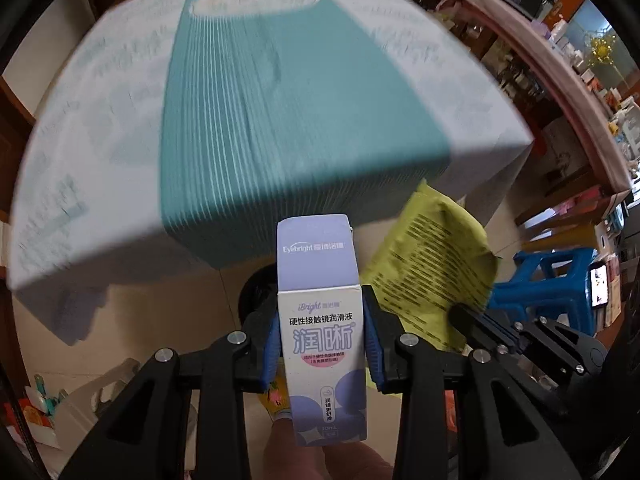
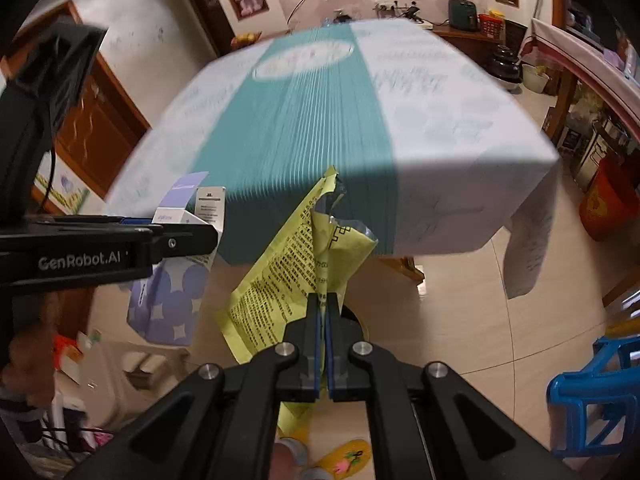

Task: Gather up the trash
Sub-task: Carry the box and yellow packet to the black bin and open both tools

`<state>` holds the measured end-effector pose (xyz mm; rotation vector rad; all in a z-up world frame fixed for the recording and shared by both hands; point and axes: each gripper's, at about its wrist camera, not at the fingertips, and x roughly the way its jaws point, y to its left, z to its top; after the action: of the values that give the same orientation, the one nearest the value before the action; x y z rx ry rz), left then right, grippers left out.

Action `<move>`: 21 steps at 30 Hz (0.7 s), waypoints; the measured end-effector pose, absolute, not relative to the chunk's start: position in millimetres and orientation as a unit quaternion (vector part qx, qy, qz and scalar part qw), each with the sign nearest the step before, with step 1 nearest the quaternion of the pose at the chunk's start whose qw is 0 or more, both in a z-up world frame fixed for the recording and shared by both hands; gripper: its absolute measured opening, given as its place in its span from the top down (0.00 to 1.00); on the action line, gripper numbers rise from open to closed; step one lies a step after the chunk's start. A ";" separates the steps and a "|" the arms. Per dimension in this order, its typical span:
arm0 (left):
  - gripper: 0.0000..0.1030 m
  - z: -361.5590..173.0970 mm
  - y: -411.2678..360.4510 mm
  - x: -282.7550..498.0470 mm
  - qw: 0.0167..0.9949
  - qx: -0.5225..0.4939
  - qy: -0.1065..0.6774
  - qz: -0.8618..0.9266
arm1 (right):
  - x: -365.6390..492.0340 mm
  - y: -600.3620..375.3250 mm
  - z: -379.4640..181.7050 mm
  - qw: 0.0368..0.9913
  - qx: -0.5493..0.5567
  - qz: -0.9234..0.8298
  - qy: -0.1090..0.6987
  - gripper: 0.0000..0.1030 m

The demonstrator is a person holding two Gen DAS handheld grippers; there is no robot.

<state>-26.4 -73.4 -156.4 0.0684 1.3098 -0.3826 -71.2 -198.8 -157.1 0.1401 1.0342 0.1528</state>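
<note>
Left gripper [image 1: 324, 344] clamping purple carton [image 1: 320, 320], right gripper [image 2: 322, 312] pinching yellow wrapper [image 2: 288, 264]

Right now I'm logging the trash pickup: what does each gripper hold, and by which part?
The left gripper clamps the purple-and-white eye-drop carton by its two side faces, about mid-height. The right gripper pinches the torn yellow wrapper near its lower edge.

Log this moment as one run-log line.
left gripper: shut on purple-white carton | right gripper: shut on yellow wrapper | both beyond table edge, over dark bin
</note>
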 end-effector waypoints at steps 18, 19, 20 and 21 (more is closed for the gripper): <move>0.65 -392.0 -43.0 -11.5 0.760 0.007 0.640 -0.116 | -21.3 -155.2 -410.7 0.822 0.040 0.081 0.562 0.98; 0.64 -400.8 -40.1 -11.6 0.759 0.003 0.641 -0.111 | -18.4 -153.4 -420.4 0.819 0.039 0.086 0.566 0.97; 0.58 -406.8 -37.8 -11.2 0.758 0.001 0.643 -0.109 | -16.4 -152.5 -428.2 0.816 0.039 0.088 0.570 0.96; 0.51 -412.2 -36.3 -10.2 0.757 0.001 0.645 -0.105 | -14.2 -150.6 -436.4 0.813 0.041 0.091 0.573 0.95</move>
<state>-10.2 -36.3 -412.2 0.0021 1.4048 -0.2287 -14.2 -150.6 -436.4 0.0875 1.2241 0.1945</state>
